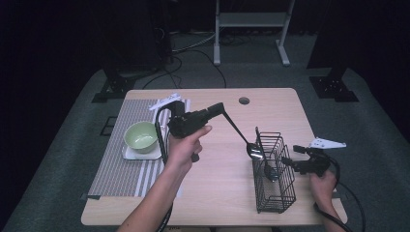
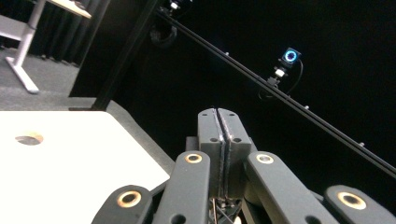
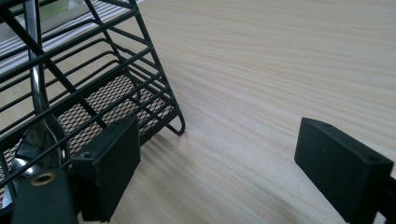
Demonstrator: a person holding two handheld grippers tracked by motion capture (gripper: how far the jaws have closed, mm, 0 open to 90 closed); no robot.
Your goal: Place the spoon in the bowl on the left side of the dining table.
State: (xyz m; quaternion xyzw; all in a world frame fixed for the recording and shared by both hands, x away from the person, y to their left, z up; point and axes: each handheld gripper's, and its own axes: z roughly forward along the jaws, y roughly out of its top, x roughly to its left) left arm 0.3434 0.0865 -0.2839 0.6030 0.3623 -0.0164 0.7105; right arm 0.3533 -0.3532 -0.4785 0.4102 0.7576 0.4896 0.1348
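My left gripper (image 1: 221,107) is held above the middle of the wooden table (image 1: 212,193), its jaws pressed together in the left gripper view (image 2: 219,127). It is shut on the handle end of a metal spoon (image 1: 240,135). The spoon slants down to the right, and its bowl hangs at the left upper edge of a black wire basket (image 1: 276,191). A second spoon (image 1: 270,171) stands inside the basket (image 3: 116,88) and shows through the wires (image 3: 39,107). My right gripper (image 1: 292,155) rests open just to the right of the basket, its jaws wide apart (image 3: 224,172) with bare table between them.
A green bowl (image 1: 140,136) sits on a white square dish (image 1: 130,155) on a striped placemat (image 1: 121,174) at the table's left. A round cable hole (image 1: 244,100) lies near the far edge. A white stand (image 1: 251,29) is on the floor beyond.
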